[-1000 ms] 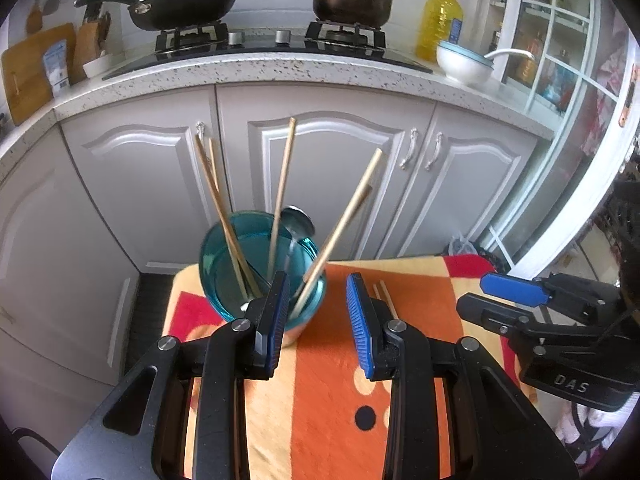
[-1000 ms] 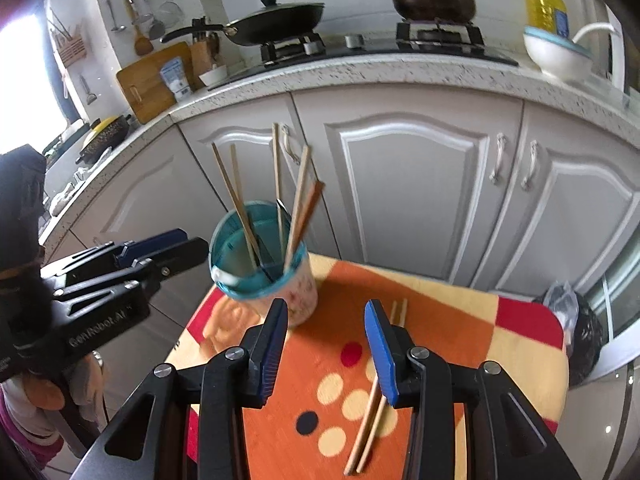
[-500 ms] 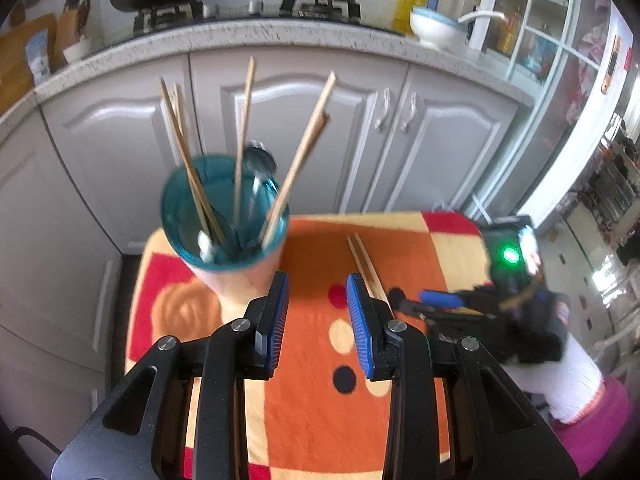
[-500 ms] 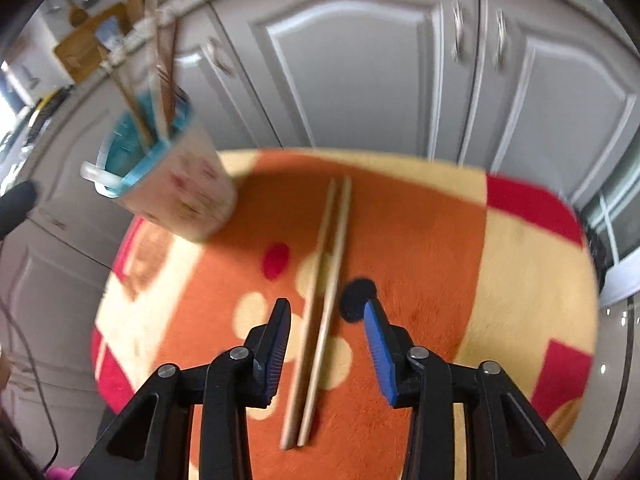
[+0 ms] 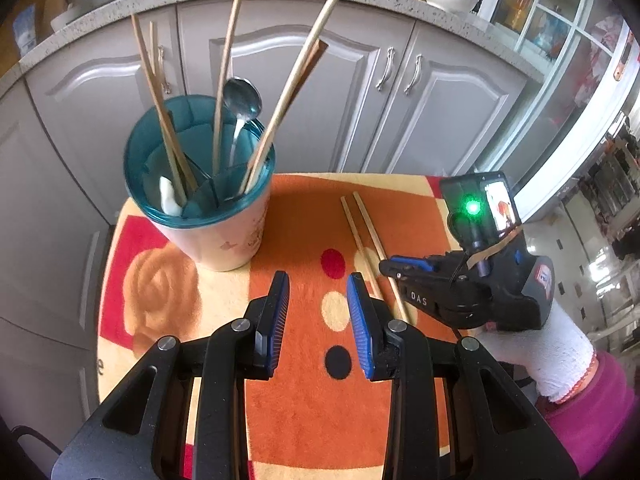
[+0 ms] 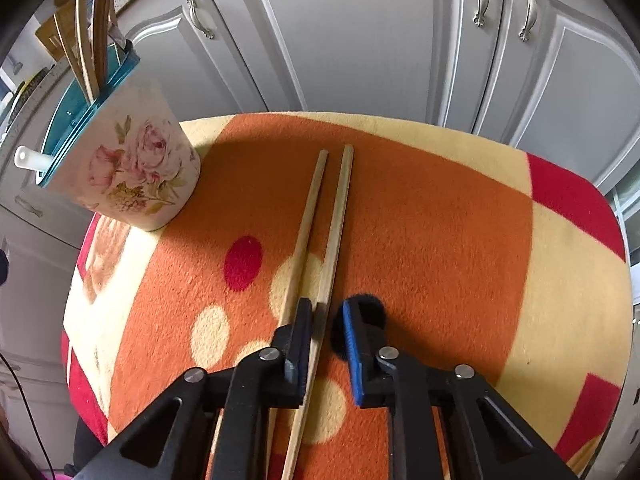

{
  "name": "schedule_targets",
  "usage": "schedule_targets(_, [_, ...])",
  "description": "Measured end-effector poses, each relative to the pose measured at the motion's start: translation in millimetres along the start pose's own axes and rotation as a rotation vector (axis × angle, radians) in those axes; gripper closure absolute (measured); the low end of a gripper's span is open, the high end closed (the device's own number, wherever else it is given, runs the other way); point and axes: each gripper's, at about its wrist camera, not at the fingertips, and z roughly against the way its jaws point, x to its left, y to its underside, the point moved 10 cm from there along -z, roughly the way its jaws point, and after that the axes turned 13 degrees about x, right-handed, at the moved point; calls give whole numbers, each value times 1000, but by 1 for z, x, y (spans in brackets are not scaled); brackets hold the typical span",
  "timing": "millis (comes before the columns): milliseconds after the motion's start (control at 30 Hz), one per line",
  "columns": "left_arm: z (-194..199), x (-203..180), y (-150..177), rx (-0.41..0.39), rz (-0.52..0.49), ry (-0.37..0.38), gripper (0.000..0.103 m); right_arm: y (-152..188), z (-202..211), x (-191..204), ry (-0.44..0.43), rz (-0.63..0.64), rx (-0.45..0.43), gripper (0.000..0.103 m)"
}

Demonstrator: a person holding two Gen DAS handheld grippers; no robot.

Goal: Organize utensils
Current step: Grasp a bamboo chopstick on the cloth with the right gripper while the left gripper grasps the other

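A cream rose-printed holder with a teal rim (image 6: 132,168) stands upper left on an orange, red and cream dotted cloth (image 6: 440,216).

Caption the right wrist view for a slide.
Open right gripper straddles one of two pale wooden chopsticks on the orange patterned cloth, beside the rose-printed utensil holder.
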Motion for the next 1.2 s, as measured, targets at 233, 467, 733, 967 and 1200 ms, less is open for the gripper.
schedule_targets(233, [-28, -19, -7, 49, 1, 33, 74, 10, 8, -17, -40, -27, -7, 98])
schedule_targets(467, [-77, -33, -27, 115, 31, 54, 74, 58, 20, -65, -37, -112, 9, 98])
schedule_targets(733, [-125, -35, -61, 134, 74, -13, 75, 38, 36, -76, -70, -129, -45, 82])
schedule_targets(967, [-156, -32, -79, 169, 92, -64, 75, -2, 23, -76, -25, -89, -24, 81])
schedule_targets(1200, [-168, -37, -85, 169, 61, -100, 88, -15, 12, -84, -40, -91, -29, 92])
